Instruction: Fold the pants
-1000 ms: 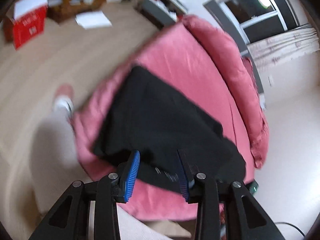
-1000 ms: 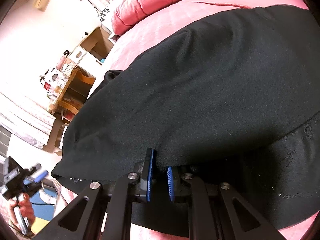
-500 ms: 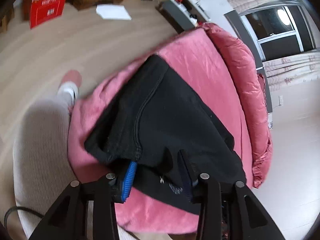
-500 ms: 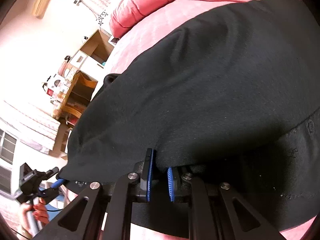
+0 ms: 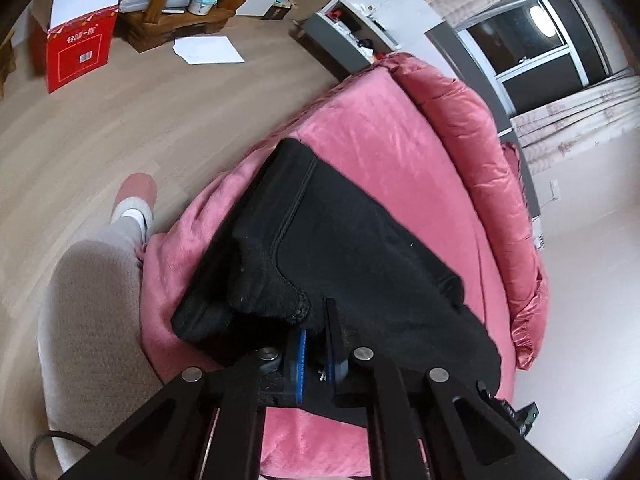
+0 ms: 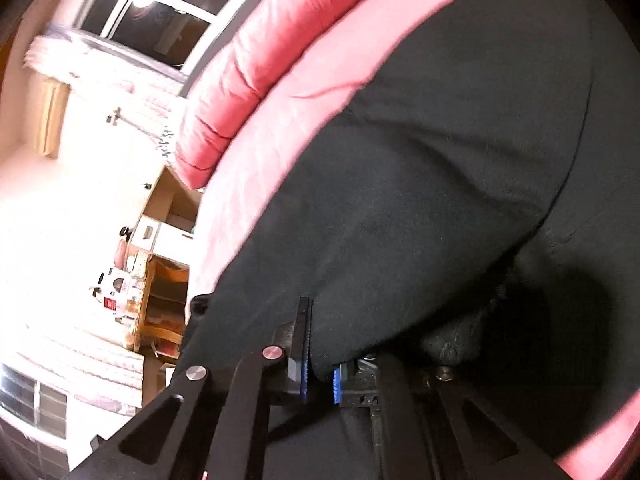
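Note:
Black pants point(image 5: 352, 248) lie spread across a pink bed point(image 5: 380, 132). In the left wrist view my left gripper point(image 5: 315, 320) is shut on a bunched edge of the pants at the near side of the bed, the cloth pinched between its blue pads. In the right wrist view the black pants point(image 6: 420, 184) fill most of the picture. My right gripper point(image 6: 320, 340) is shut on a fold of that cloth, lifted and rolled to one side, with the fabric draped over its right finger.
A person's grey trouser leg point(image 5: 92, 300) and pink slipper point(image 5: 138, 192) stand left of the bed on the wood floor. A red box point(image 5: 78, 52), wooden shelf point(image 5: 176, 4) and paper point(image 5: 208, 50) lie beyond. A pink quilt roll point(image 5: 484, 148) lines the bed's far side under a window point(image 5: 536, 40).
My left gripper went from open over the pants' edge to shut on it. My right gripper kept its hold, swung sideways and rolled, pulling the cloth along.

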